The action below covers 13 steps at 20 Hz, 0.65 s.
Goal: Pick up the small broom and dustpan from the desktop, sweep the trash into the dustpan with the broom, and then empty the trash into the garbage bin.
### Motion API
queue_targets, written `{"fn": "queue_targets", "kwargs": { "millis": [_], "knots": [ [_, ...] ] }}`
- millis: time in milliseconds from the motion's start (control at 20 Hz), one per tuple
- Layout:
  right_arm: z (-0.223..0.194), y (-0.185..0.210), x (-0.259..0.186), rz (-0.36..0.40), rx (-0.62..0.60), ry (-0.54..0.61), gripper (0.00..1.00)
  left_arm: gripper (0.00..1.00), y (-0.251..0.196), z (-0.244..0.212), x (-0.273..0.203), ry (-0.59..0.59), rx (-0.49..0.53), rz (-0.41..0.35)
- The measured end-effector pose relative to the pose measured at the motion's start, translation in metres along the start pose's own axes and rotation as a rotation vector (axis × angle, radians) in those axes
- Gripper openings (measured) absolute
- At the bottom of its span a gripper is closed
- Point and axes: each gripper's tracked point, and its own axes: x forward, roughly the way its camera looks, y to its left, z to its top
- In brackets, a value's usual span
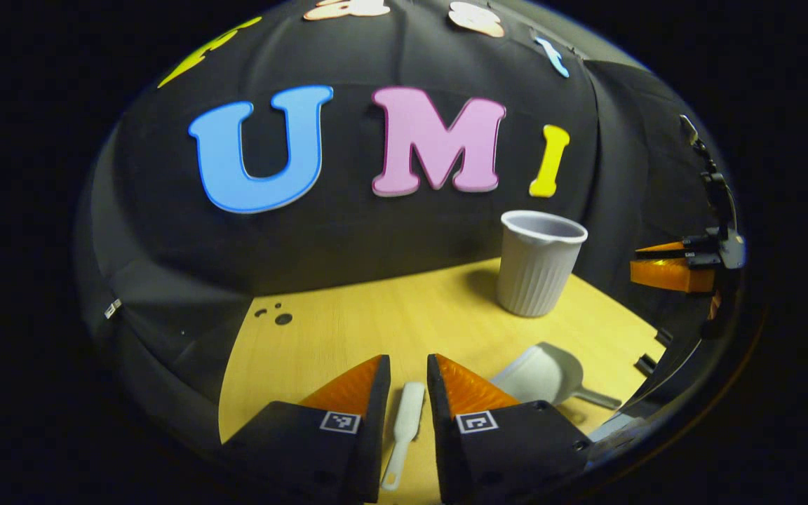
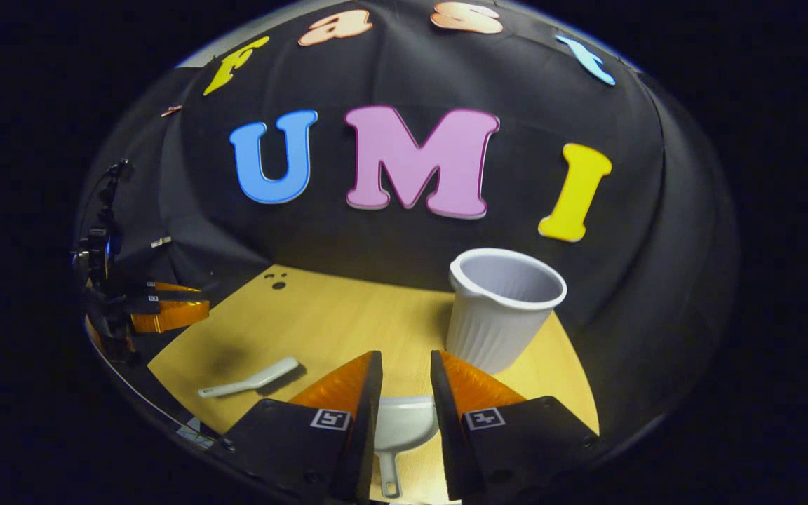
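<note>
Left tool point(image 1: 408, 379) narrowly parted above broom point(image 1: 404, 428), right tool point(image 2: 405, 375) likewise, seemingly above dustpan point(image 2: 404, 424)

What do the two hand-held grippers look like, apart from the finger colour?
Each hand-held gripper, left and right, has two wedge-shaped fingers with ribbed inner faces, set on blocky black bases. Each base carries a small square black-and-white marker. In the left gripper view, the right gripper appears farther off with dark fittings and a thin black cable rising behind it.
</note>
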Motion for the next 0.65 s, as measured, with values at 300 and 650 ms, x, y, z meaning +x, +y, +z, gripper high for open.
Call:
{"fn": "queue_targets", "kwargs": {
  "millis": [300, 650],
  "knots": [
    [0.030, 0.010, -0.015, 0.012, -0.003, -0.092, 0.40, 0.35, -0.001, 0.032, -0.015, -0.107, -0.037, 0.037],
    [0.029, 0.010, -0.012, 0.010, 0.029, -0.079, 0.41, 0.35, -0.003, 0.030, -0.019, -0.096, -0.039, 0.035]
  ]
}}
